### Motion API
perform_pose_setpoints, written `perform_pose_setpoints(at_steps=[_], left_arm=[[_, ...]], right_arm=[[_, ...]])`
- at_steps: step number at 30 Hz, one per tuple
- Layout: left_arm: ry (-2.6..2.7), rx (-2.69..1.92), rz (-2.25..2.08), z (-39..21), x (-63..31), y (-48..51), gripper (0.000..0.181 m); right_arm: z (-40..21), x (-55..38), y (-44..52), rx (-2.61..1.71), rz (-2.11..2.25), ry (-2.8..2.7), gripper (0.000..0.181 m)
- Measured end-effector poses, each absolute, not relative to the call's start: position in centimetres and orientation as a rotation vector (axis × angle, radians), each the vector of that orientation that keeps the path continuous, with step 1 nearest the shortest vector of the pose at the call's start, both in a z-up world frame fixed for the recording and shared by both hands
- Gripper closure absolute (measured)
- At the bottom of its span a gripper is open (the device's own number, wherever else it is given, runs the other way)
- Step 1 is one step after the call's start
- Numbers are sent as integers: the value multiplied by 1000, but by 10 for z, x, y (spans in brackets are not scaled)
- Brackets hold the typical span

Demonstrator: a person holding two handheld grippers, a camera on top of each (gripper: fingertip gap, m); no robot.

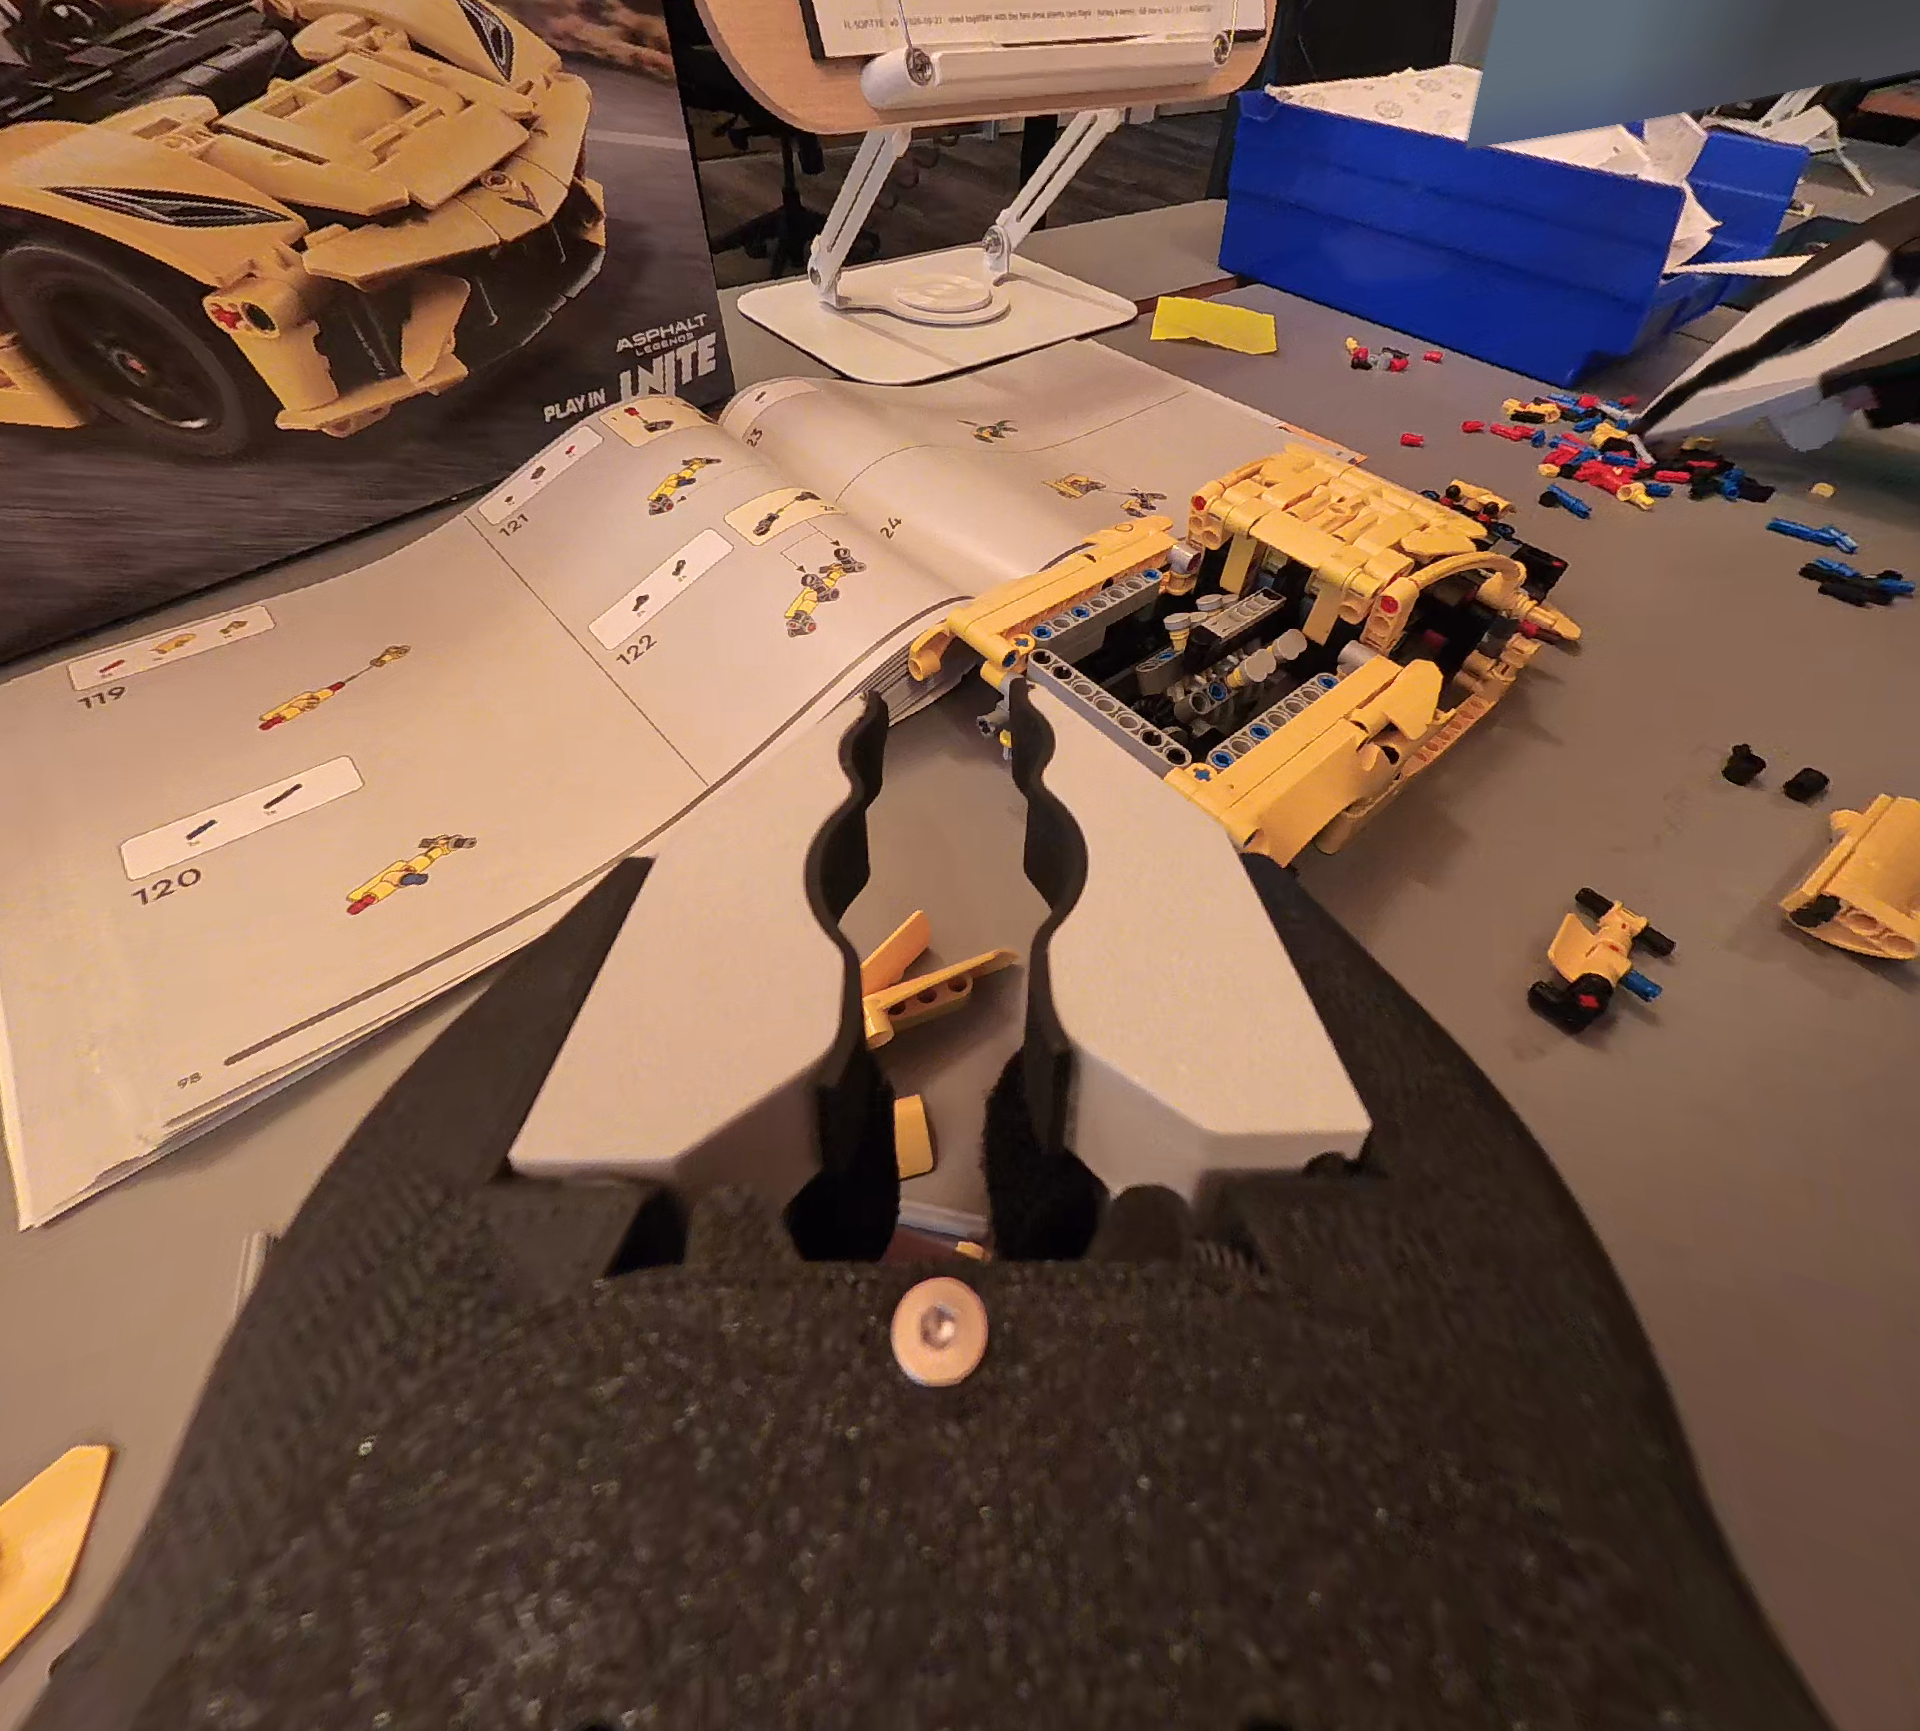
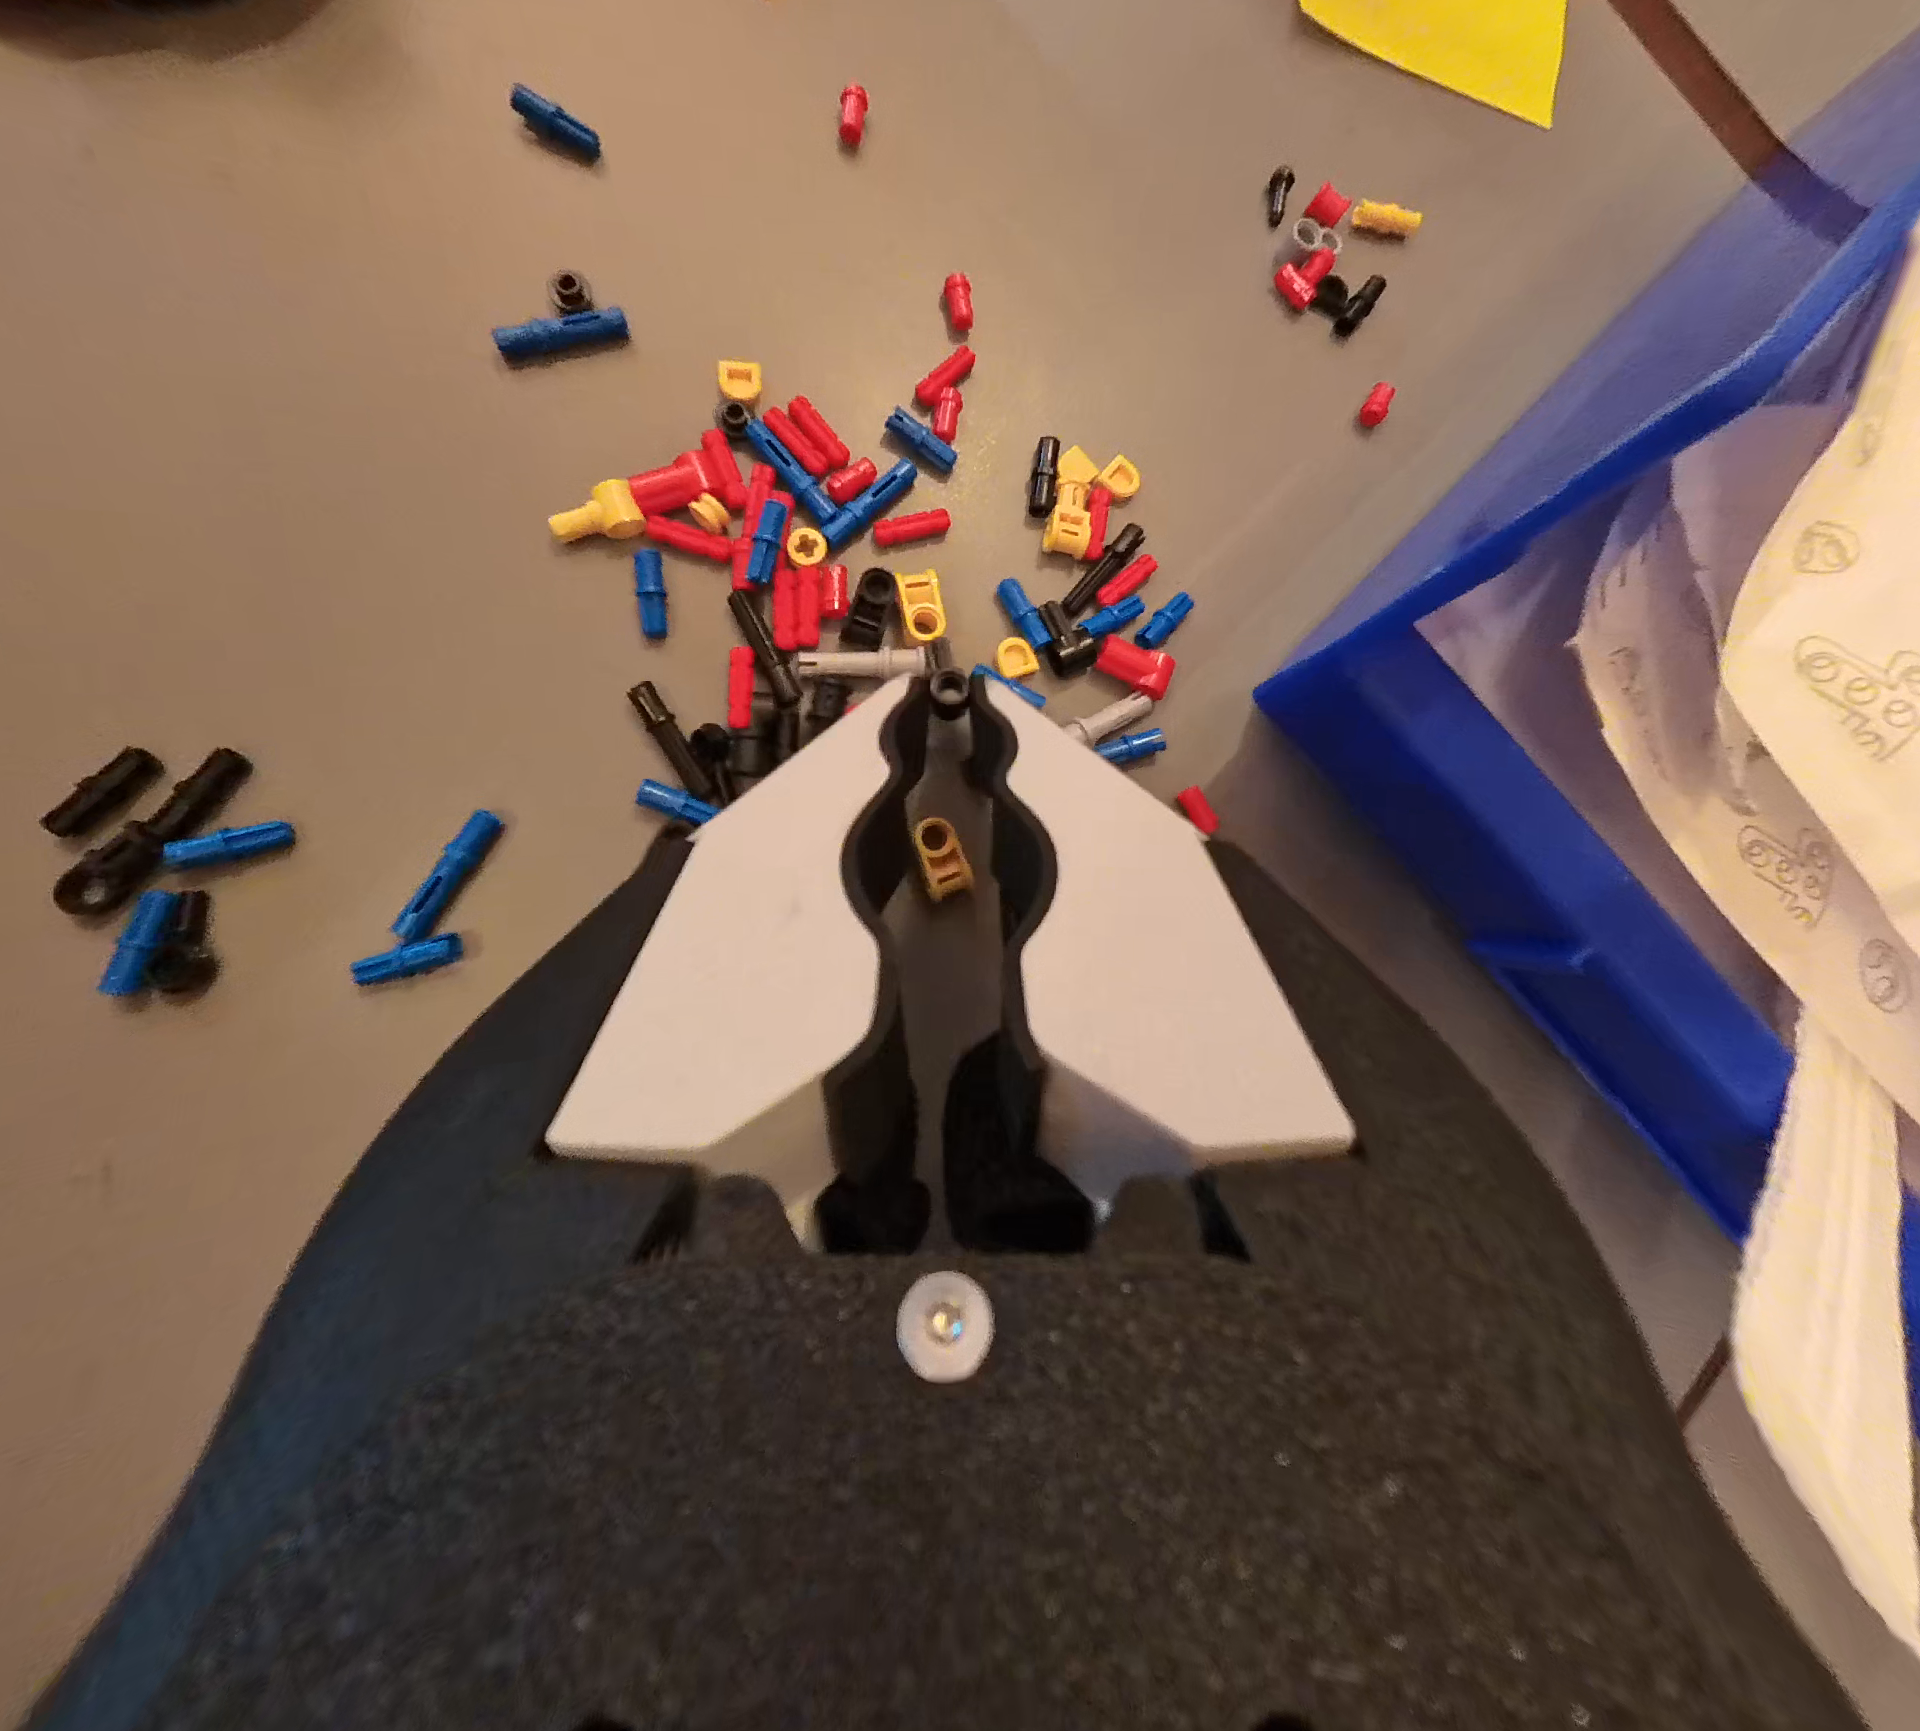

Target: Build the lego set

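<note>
i judge i'm at the part-picking step: my right gripper (image 2: 948,689) is down in the pile of small pins (image 2: 831,538) at the centre of the right wrist view, and its fingertips are pinched onto a black pin (image 2: 948,686) that stands end-on between them. the jaws are nearly together, closed on that pin. a yellow connector (image 2: 943,860) shows lower down through the gap between my fingers; i judge it lies on the table under them, not gripped, though i cannot be sure. the blue bin (image 2: 1507,746) with its paper bags fills the right side of that frame.

my left gripper (image 1: 945,705) hangs idle in the middle of the left wrist view, jaws apart and holding nothing. the half-built yellow car (image 1: 1278,632) lies just beyond and right of its tips, centre right of the frame, partly on the edge of the open instruction booklet (image 1: 416,694). loose yellow panel pieces (image 1: 925,975) lie on the table below my left fingers, seen through the gap.

next, i think, i must lift the pin cleanly out of the heap without dragging neighbours, carry it over to the car, and steady the model with the left before pressing the pin into a hole. the grip is only at the very tips, so the pin could twist or pop out.
</note>
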State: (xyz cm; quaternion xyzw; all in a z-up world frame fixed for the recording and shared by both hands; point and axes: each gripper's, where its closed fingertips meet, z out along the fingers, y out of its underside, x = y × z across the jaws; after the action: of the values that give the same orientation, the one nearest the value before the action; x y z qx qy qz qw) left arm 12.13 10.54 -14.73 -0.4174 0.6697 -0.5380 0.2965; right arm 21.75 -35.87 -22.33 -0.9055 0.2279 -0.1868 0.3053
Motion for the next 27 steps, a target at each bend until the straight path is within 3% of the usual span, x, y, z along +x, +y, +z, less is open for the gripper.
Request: perform_pose_setpoints(at_steps=[5, 10, 17, 27], left_arm=[[1777, -1102, -1433, -145, 121, 105, 158], [1774, -1097, -1435, -144, 120, 105, 158], [1771, -1085, -1444, -141, 118, 103, 158], [1762, -1080, -1444, -139, 117, 104, 157]], right_arm=[[-193, 208, -347, -2349, -532, 563, 175], [-173, 147, -275, -2293, -250, 386, 175], [-209, 63, -177, -2272, 20, 169, 175], [-229, 45, -162, -2355, 79, 60, 174]])
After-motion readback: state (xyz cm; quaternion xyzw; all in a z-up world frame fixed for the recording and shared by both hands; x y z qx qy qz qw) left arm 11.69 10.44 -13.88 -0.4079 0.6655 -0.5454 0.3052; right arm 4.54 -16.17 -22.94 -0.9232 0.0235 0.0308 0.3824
